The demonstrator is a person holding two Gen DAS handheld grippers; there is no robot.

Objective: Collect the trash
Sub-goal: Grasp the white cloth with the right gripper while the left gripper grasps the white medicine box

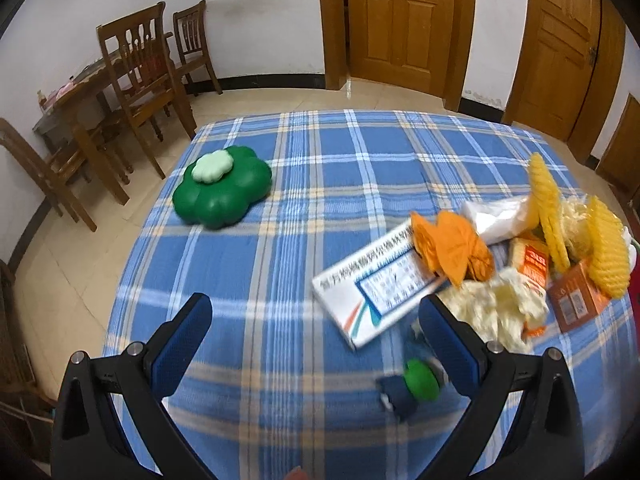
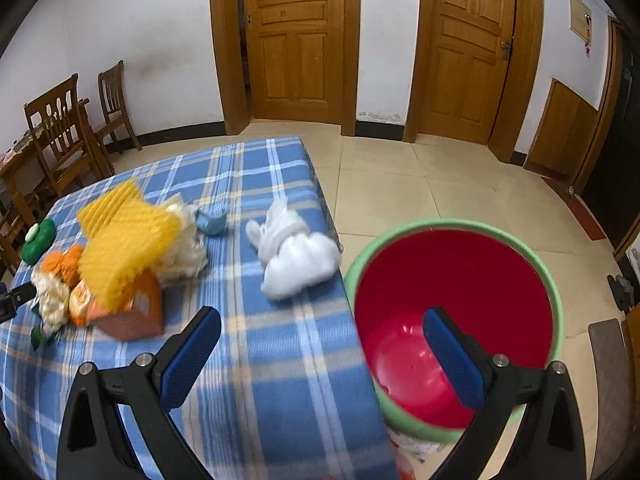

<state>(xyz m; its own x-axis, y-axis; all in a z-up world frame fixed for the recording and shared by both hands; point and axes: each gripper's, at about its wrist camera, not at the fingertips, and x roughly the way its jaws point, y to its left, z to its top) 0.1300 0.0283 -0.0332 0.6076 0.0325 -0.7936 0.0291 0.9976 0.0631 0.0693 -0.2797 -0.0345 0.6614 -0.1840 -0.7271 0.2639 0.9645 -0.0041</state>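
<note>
Trash heaped on the plaid table (image 1: 280, 260), bin (image 2: 556, 280) beside it.
Left gripper (image 1: 316, 320) and right gripper (image 2: 322, 332) both hang spread apart (nothing held); white box (image 1: 368, 300) nearest the left.

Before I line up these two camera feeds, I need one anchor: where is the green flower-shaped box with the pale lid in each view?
Left wrist view: the green flower-shaped box sits left of centre on the plaid cloth, well apart from the trash pile.
Right wrist view: the same box shows small at the far left edge, behind the pile.
Shared landmark: the yellow foam netting atop the pile.
</note>
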